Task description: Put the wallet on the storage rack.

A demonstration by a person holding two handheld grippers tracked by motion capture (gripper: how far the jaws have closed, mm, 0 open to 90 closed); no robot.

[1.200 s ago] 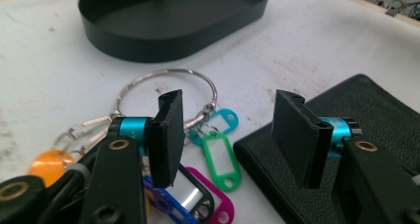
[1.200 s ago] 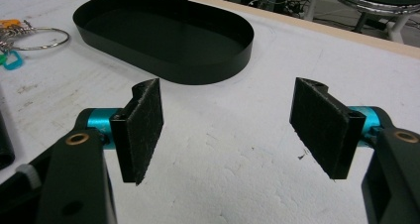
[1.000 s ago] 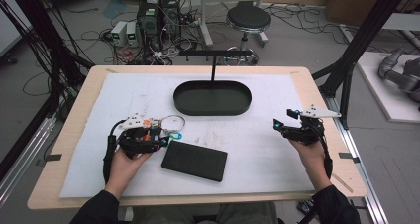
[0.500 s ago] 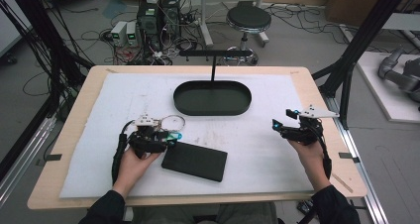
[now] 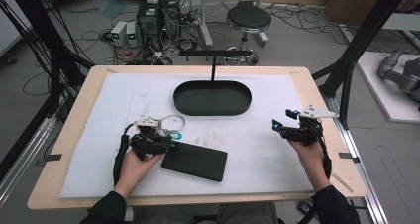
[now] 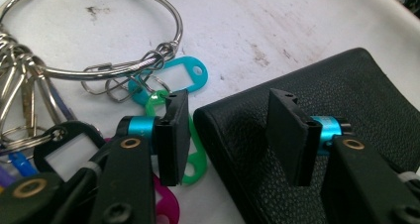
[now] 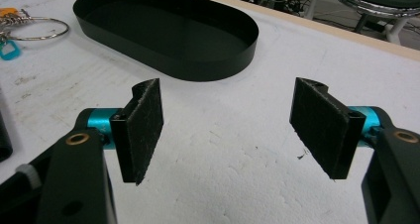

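Black leather wallet point(image 6: 317, 135) lies near the tray point(image 5: 212, 98), keys point(image 6: 74, 75) beside it; my left gripper point(image 6: 228, 135) straddles its corner, jaws apart, to grasp; right gripper point(image 7: 233, 130) waits spread, empty

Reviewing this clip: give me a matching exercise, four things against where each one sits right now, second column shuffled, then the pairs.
Things:
1. black oval metal tray
2. black leather wallet
3. large silver key ring with coloured plastic tags
4. right gripper

Places:
A. beside the open left gripper, just left of the wallet's corner
B. open, above bare white mat at the right side of the table
C. at the far middle of the mat
D. near the table's front edge, its corner between the left gripper's jaws

Pairs: 1-C, 2-D, 3-A, 4-B
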